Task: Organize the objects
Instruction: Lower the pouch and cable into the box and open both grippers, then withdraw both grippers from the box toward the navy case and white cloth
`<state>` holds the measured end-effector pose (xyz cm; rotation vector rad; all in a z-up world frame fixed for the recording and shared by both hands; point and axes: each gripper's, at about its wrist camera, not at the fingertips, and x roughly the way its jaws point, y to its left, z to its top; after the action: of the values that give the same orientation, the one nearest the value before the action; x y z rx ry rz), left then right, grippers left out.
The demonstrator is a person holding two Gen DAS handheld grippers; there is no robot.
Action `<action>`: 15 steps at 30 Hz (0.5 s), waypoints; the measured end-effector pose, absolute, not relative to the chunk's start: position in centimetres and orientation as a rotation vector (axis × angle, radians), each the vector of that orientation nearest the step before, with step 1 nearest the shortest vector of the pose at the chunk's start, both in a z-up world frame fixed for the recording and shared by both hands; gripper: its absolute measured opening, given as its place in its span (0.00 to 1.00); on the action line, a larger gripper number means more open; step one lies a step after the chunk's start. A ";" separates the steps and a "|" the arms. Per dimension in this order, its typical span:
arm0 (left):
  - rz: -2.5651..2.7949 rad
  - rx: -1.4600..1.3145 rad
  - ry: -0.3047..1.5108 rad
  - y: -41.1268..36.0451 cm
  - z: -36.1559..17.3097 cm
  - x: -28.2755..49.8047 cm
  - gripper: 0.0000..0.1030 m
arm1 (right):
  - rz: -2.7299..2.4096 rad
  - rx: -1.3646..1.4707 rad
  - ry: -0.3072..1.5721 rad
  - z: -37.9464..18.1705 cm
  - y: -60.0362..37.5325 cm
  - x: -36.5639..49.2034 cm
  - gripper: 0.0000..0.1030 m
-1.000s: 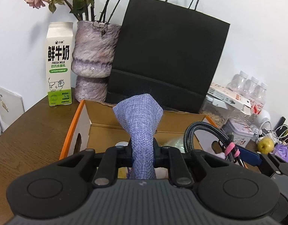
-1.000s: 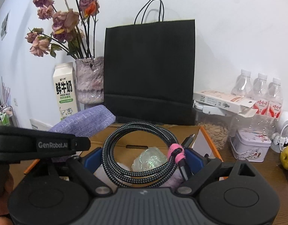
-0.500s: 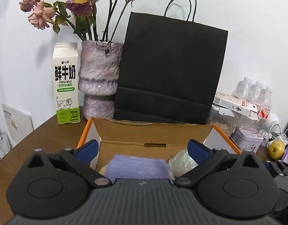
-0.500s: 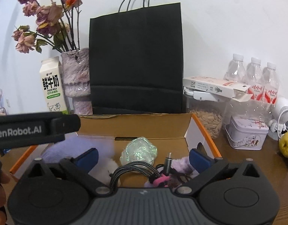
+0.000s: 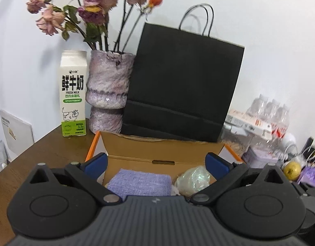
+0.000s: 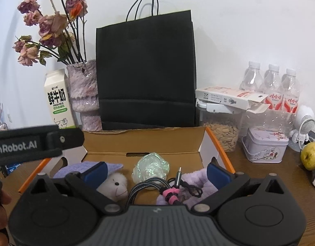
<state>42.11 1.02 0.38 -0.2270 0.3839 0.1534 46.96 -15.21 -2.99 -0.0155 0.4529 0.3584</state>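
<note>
An open cardboard box with orange edges stands on the wooden table. In it lie a purple woven cloth, a shiny crumpled plastic ball, a white plush toy, a coiled braided cable with a pink tie, and a lilac fluffy item. My left gripper is open and empty above the box's near side. My right gripper is open and empty, just above the cable.
Behind the box stand a black paper bag, a vase of dried roses and a milk carton. To the right are water bottles, a seed jar, a tin and a pear.
My left gripper let the purple cloth go into the box and opened. My right gripper let the coiled cable go into the box and opened. Both have drawn back and up a little.
</note>
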 end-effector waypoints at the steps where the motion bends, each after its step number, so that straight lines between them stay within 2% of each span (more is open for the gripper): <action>1: 0.155 -0.233 0.380 1.1 0.6 41.8 1.00 | 0.360 -0.014 0.450 -2.8 -15.3 46.7 1.00; 15: 0.118 -0.215 0.374 0.8 1.9 37.2 1.00 | 0.385 -0.025 0.413 -1.3 -17.3 41.6 1.00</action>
<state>37.18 0.76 1.91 -0.2148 0.3736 0.1184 41.60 -17.27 -1.32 -0.0251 0.4130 0.3853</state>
